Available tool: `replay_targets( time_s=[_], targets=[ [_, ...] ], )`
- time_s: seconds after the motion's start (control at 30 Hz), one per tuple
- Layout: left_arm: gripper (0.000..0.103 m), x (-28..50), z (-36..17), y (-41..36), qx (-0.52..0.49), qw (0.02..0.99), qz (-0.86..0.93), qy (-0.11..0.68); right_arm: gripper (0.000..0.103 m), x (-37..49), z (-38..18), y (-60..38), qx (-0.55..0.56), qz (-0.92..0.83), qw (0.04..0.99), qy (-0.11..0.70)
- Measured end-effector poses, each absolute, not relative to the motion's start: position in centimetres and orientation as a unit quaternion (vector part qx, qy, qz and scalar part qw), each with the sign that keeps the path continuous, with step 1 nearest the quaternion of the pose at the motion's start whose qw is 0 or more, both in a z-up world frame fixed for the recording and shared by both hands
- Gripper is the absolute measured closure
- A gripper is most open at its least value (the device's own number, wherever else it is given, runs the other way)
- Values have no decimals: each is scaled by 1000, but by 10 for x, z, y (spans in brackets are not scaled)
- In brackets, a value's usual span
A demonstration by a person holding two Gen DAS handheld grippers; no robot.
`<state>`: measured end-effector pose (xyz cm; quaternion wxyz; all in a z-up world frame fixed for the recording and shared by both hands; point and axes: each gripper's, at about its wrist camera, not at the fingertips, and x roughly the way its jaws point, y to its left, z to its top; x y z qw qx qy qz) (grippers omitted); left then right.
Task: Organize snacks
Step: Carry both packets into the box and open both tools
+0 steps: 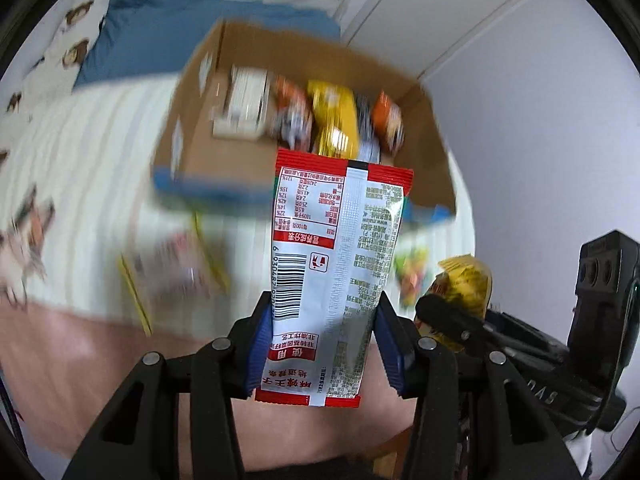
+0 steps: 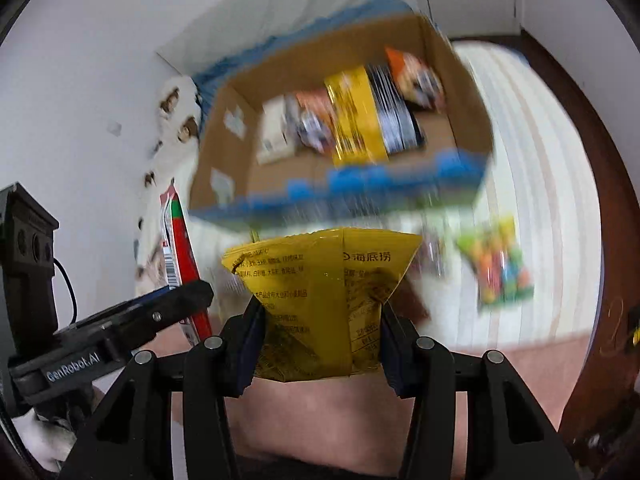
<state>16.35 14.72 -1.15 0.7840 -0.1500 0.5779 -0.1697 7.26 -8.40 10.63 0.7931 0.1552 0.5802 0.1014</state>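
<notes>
My left gripper [image 1: 324, 320] is shut on a red and white snack packet [image 1: 336, 248], held upright in the air in front of the cardboard box [image 1: 224, 168]. My right gripper [image 2: 320, 316] is shut on a yellow snack packet [image 2: 320, 292], also held up short of the box [image 2: 224, 168]. The box sits on the bed and holds several packets: white, orange, yellow and striped. In the left wrist view the right gripper with its yellow packet [image 1: 464, 284] shows at the lower right. In the right wrist view the left gripper's red packet [image 2: 180, 264] shows edge-on at the left.
The box stands on a white striped bedspread [image 1: 80, 184] with a blue blanket [image 1: 160, 36] behind. Loose packets lie on the bed: a multicoloured candy bag [image 2: 496, 268] right of the box, and a blurred packet [image 1: 176, 268] at its front. White walls and a closet door [image 1: 440, 8] surround.
</notes>
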Motion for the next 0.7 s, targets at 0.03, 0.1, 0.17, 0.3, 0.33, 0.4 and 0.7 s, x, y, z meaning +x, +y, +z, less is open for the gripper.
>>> replay_targets(
  time_s=[0.03, 0.1, 0.17, 0.3, 0.33, 0.4, 0.7],
  targets=[
    [58, 180, -4, 146, -147, 789, -166, 573, 50, 88, 114, -82, 153, 102, 798, 574],
    [58, 211, 5, 150, -140, 791, -158, 574, 50, 112, 126, -87, 143, 102, 806, 565],
    [58, 247, 6, 157, -147, 783, -152, 586, 50, 139, 134, -80, 140, 101, 806, 566],
    [58, 299, -14, 157, -142, 760, -129, 621, 50, 183, 118, -65, 128, 94, 800, 579],
    [58, 304, -16, 160, -140, 755, -122, 629, 50, 195, 112, -62, 126, 91, 797, 584],
    [58, 324, -33, 163, -140, 739, -106, 650, 50, 213, 95, -56, 126, 87, 787, 598],
    [58, 351, -92, 167, -133, 683, -81, 714, 50, 247, 22, -39, 115, 84, 749, 647]
  ],
)
